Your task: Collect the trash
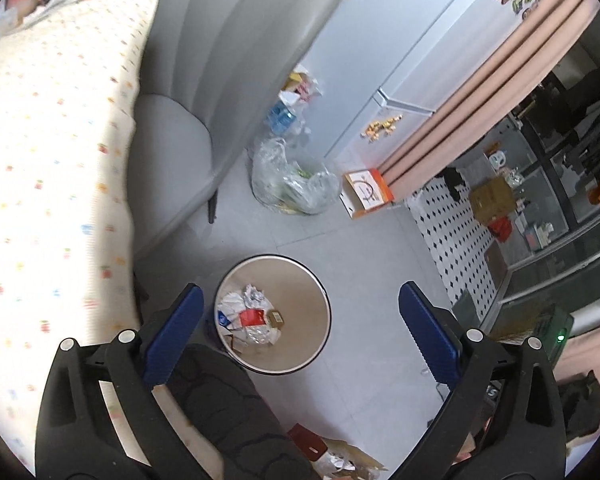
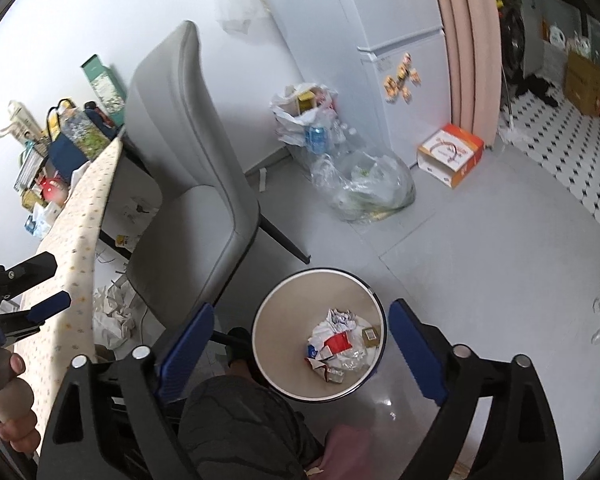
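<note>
Grey floor tiles lie under your spread, empty left gripper [image 1: 300,312] and right gripper [image 2: 300,332]; the waste bin [image 2: 268,344] sits between the fingers, so crumpled paper [image 2: 114,308] left of them under the bench [image 2: 72,248] may get overlooked.

A smooth beige inner wall is shown by the bin [image 2: 276,344], filled with crumpled paper [image 2: 342,318]. The chair [image 2: 204,184] is covered in matt grey upholstery. Glossy tiles [image 2: 480,280] are seen, and clear crinkled plastic on the bag [image 2: 364,184].
</note>
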`<state>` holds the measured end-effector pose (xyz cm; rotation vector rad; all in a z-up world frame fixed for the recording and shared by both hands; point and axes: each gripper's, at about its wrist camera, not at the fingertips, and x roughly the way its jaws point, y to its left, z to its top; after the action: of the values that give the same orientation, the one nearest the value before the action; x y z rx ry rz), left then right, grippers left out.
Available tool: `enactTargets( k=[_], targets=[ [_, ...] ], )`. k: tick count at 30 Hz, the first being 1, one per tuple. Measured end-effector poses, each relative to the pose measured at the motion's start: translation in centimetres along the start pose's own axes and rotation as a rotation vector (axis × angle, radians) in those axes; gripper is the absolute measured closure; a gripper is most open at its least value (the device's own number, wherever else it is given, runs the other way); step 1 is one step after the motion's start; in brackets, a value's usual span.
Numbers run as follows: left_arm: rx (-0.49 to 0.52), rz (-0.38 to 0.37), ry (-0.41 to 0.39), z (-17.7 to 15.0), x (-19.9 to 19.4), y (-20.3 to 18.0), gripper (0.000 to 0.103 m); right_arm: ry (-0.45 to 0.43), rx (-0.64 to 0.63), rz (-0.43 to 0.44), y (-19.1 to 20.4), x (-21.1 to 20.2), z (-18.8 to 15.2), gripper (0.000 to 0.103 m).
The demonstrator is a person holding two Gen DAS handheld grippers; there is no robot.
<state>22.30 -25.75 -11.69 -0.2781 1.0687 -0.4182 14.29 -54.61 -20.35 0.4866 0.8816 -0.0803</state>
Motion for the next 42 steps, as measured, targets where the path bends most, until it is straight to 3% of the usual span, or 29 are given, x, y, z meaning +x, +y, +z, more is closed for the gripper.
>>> enactTargets(
  k=[5, 23, 35, 42],
  targets=[
    [0.0, 0.018, -0.065, 0.1, -3.8, 1.0, 0.006, -0.043, -0.051, -0.01, 2.5, -2.9, 0.7, 0.008],
    [0.016, 0.105, -0.313, -0.8, -17.9, 3.9, 0.006, -0.187, -0.179, -0.079, 12.3, -13.2, 1.0, 0.008],
    [0.032, 0.191, -0.455, -4.2, -26.5, 5.1, 0.006, -0.282, -0.275, -0.042, 18.1, -19.6, -0.5, 0.008],
    [0.024, 0.252, -0.512, -6.6, -30.3, 6.0, 0.006, -0.271, -0.348, 0.016, 20.6, -21.5, -1.8, 0.008]
  ],
)
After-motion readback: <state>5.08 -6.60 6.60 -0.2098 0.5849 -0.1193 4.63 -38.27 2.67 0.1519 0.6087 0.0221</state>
